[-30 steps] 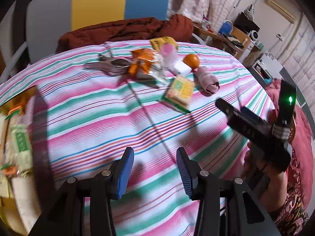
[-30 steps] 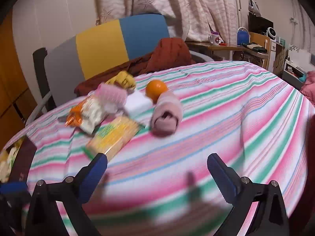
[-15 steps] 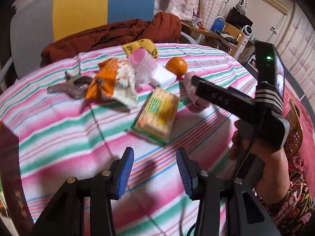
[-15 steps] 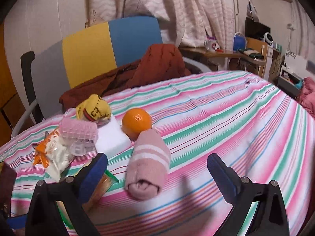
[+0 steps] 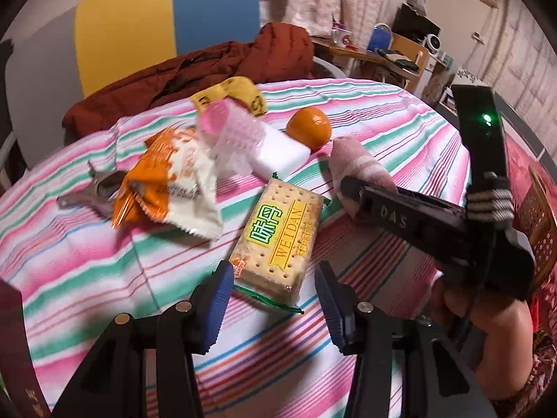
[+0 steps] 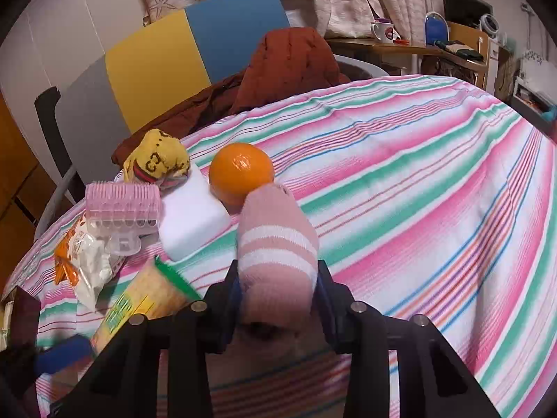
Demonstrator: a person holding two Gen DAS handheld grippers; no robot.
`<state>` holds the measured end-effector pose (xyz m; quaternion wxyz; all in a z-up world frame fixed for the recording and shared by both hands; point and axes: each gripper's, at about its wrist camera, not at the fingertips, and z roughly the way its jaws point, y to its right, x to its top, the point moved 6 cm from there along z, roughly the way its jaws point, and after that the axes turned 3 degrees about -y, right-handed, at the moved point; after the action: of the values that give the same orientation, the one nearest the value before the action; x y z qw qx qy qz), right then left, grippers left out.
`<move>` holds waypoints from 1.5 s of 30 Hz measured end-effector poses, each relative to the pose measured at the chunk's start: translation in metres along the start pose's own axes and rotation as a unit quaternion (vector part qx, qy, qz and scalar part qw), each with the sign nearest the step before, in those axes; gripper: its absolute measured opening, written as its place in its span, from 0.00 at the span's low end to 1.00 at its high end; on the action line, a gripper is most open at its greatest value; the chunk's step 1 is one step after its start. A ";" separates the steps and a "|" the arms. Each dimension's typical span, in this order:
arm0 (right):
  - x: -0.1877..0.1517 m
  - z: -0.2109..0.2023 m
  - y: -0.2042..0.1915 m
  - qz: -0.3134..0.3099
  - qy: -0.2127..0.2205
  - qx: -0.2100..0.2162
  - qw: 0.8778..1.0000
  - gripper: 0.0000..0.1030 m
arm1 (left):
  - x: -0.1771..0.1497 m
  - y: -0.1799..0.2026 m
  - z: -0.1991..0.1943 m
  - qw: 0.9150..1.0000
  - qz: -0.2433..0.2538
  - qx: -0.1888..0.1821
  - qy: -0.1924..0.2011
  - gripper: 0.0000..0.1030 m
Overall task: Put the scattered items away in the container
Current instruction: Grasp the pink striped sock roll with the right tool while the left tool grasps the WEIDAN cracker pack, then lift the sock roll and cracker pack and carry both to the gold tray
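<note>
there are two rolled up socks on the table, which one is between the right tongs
The pink white-striped sock, lying in front of the orange, is between the closing right tongs. The yellow sock lies beyond the white block, untouched.

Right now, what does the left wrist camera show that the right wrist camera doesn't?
Left only: grey metal clip, the hand holding the right gripper, and the left gripper straddling the cracker packet.

Right only: right gripper closing with the pink striped rolled sock between its jaws.

Both: orange fruit, white sponge block, pink hair roller.
</note>
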<state>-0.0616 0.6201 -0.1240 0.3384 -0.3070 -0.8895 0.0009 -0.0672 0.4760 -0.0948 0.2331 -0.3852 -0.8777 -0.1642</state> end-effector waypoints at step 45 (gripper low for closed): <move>-0.043 -0.040 0.000 -0.004 0.031 -0.047 0.998 0.37 | -0.012 0.003 0.021 0.995 0.051 0.074 0.053 0.50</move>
<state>-0.0123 0.5885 -0.1194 0.3514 -0.3184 -0.8789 -0.0518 -0.0640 0.4805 -0.1189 0.3151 -0.4014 -0.8534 -0.1065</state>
